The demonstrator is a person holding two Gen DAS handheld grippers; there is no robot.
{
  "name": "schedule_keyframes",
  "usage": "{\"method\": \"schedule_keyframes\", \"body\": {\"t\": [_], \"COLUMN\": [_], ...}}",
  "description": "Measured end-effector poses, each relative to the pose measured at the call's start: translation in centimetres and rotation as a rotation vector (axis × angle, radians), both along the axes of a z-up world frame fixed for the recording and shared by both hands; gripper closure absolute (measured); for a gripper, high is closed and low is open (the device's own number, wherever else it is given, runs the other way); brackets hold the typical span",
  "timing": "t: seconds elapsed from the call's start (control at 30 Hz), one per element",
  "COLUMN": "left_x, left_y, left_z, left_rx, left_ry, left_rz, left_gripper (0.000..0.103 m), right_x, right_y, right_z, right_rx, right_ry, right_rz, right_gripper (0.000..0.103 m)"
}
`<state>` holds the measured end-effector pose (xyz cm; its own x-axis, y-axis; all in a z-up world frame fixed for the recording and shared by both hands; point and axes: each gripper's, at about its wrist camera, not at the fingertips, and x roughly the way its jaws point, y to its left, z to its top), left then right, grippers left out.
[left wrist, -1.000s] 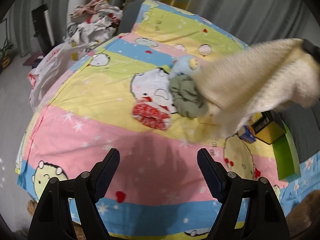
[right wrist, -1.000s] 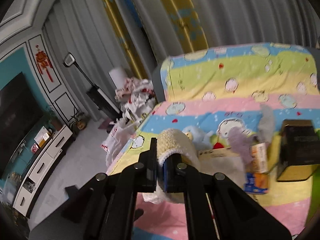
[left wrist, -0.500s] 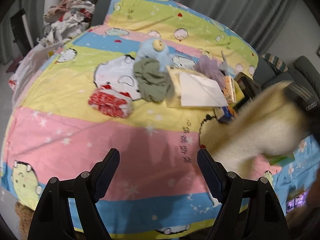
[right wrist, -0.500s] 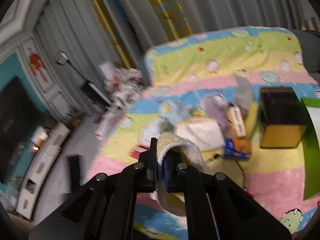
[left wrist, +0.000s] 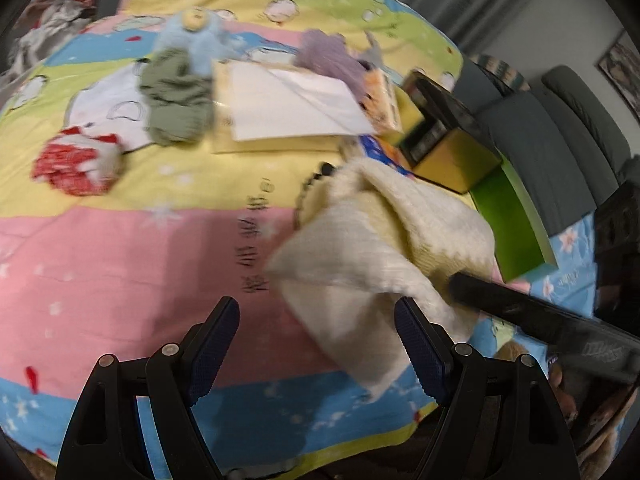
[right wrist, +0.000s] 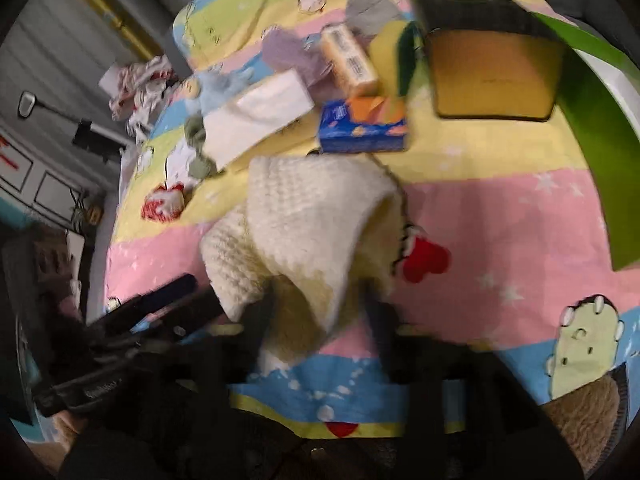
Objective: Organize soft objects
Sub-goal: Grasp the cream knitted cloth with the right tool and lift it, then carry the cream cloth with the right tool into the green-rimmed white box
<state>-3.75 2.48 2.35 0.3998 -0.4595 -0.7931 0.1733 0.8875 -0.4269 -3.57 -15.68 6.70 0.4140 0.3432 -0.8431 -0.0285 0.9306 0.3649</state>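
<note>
Colours and patterns on the bed

Sheet [left wrist: 120, 264] striped pink, yellow, blue, green with cartoon prints; knit [left wrist: 372, 248] cream; cloth [left wrist: 176, 100] olive; bundle [left wrist: 76, 164] red-and-white; plush [left wrist: 200, 36] pale blue; box [right wrist: 494, 80] gold-and-black.

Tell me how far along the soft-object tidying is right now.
Early stage. Nothing looks sorted yet. In hand: the cream knit lies crumpled on the striped cover; the right gripper is at its near edge, too blurred to tell whether its jaws grip it. The left gripper is open and empty. Left: the green cloth, the red-and-white bundle, the blue plush and the purple item lie scattered.
</note>
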Motion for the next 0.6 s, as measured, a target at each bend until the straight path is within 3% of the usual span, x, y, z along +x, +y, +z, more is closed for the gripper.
{"method": "schedule_keyframes", "body": {"t": [0.13, 0.23, 0.37, 0.4, 0.5, 0.53, 0.6], "left_x": [0.4, 0.8, 1.5, 1.5, 2.1, 2.4, 2.5], "left_y": [-1.1, -1.7, -2.6, -2.8, -3.7, -4.0, -4.5], "left_z": [-0.2, -0.6, -1.5, -1.5, -1.7, -1.8, -1.5], "left_rx": [-0.012, -0.055, -0.054, -0.048, -0.062, -0.065, -0.046], "left_ry": [0.015, 0.023, 0.039, 0.029, 0.033, 0.037, 0.015], "left_rz": [-0.017, -0.021, -0.015, -0.016, -0.03, -0.025, -0.023], "left_gripper": [0.023, 0.023, 0.023, 0.03, 0.055, 0.056, 0.06], "right_x": [0.9, 3.2, 6.0, 6.3, 6.3, 6.1, 5.8], "right_y": [-1.5, -1.8, -0.7, -0.4, 0.4, 0.6, 0.8], "right_z": [2.2, 2.0, -1.4, -2.2, -4.3, -4.9, -5.4], "right_rx": [-0.026, 0.031, 0.053, 0.063, 0.15, 0.178, 0.206], "right_ry": [-0.084, -0.134, -0.035, -0.007, 0.057, 0.069, 0.073], "right_rz": [-0.006, 0.034, 0.069, 0.08, 0.127, 0.133, 0.128], "right_gripper": [0.02, 0.013, 0.013, 0.015, 0.036, 0.046, 0.056]}}
